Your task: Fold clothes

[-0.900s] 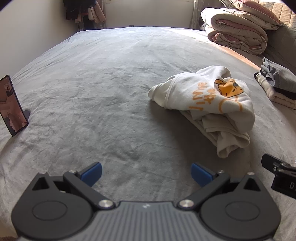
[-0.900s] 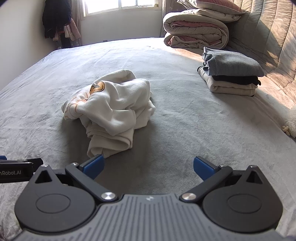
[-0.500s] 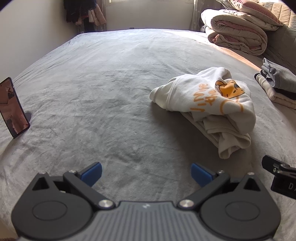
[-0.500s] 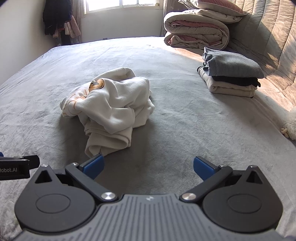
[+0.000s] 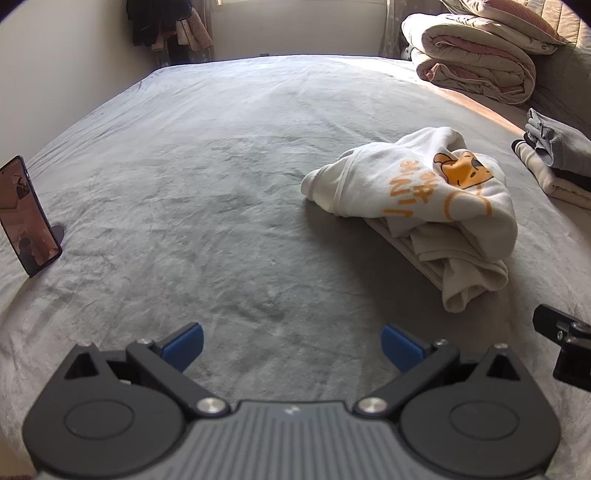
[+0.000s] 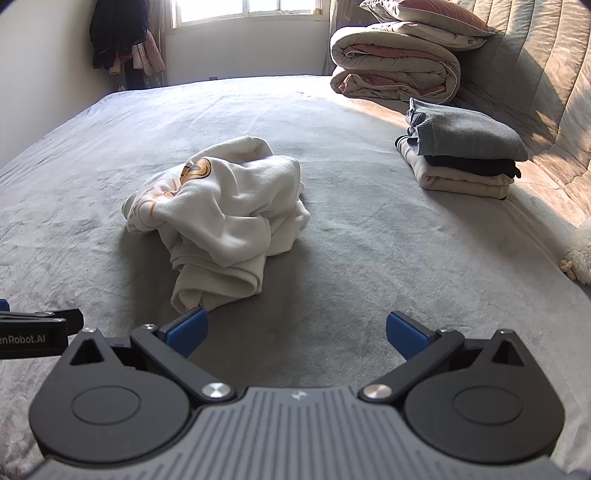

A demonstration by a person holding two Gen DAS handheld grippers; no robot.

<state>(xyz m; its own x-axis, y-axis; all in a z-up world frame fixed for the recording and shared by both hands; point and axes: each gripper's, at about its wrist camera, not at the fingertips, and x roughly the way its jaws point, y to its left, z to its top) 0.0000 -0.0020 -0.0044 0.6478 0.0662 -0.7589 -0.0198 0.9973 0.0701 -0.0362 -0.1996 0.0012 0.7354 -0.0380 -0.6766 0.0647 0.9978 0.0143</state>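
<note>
A wide bed covered in a grey plush blanket fills both views. Near its middle lies a cream sweatshirt in a crumpled heap, with an orange cartoon bear face and orange lettering showing on the upper side; one rolled end of the fabric points toward the cameras. The left tool hovers low over bare blanket, its two blue-tipped fingers spread wide apart and holding nothing, with the sweatshirt ahead and off to its right. The right tool also has its fingers spread wide and empty; the sweatshirt lies just ahead and slightly to its left, and the left blue fingertip sits right at the near rolled end of the cloth, though contact cannot be confirmed. Further right on the bed, well apart from the sweatshirt, is a neat stack of folded clothes: grey on top, black beneath, cream at the bottom. Behind it, by a quilted headboard, sits a rolled pink and beige duvet. A phone stands propped upright at the bed's left edge. Dark coats hang in the far corner beside a sunlit window.
</note>
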